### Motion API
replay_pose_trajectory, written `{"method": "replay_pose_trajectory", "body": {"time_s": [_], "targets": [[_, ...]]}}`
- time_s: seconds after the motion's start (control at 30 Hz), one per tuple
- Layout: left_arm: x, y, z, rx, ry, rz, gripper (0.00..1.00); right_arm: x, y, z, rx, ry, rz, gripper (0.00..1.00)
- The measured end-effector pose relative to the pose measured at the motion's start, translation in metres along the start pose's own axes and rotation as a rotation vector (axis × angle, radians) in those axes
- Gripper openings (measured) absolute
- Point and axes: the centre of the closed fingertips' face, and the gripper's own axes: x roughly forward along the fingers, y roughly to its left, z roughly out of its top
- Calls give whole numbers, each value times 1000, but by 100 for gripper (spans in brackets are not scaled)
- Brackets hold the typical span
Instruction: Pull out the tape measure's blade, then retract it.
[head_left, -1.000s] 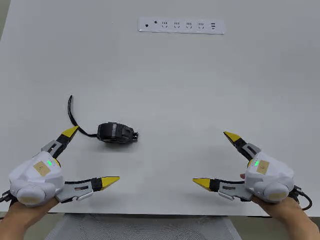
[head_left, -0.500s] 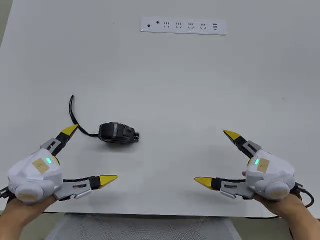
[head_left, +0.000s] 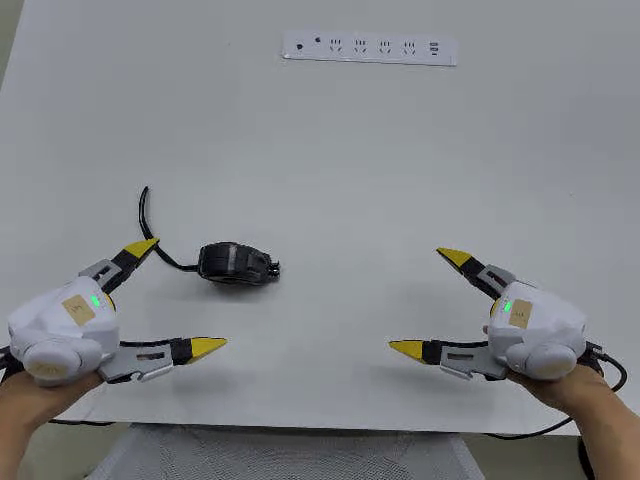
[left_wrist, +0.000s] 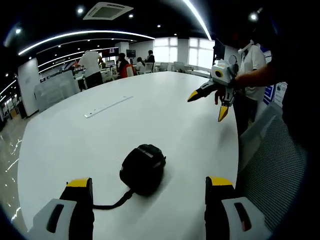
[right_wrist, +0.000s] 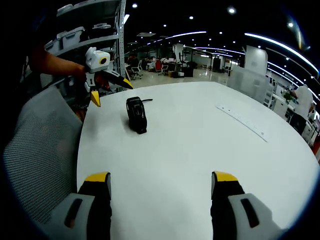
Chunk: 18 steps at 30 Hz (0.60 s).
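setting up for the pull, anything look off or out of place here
Nothing stands out: the black tape measure lies on the white table, no blade out; left gripper and right gripper open, clear of it.

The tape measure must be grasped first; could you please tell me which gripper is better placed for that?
Likely left: the tape measure lies just ahead of the open left gripper, while the right gripper is far across the table.

the tape measure (head_left: 235, 264) looked too small in the head view to tell its blade tip from the case. in the left gripper view the end of its black strap (left_wrist: 111, 204) was hidden behind a jaw of the left gripper (left_wrist: 148, 183).
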Motion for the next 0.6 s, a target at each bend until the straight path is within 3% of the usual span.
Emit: {"method": "replay_pose_trajectory", "body": {"time_s": [0.6], "targets": [[12,1,-6,61,78,-92,82,21,4,7,-63,19,84,75]]}}
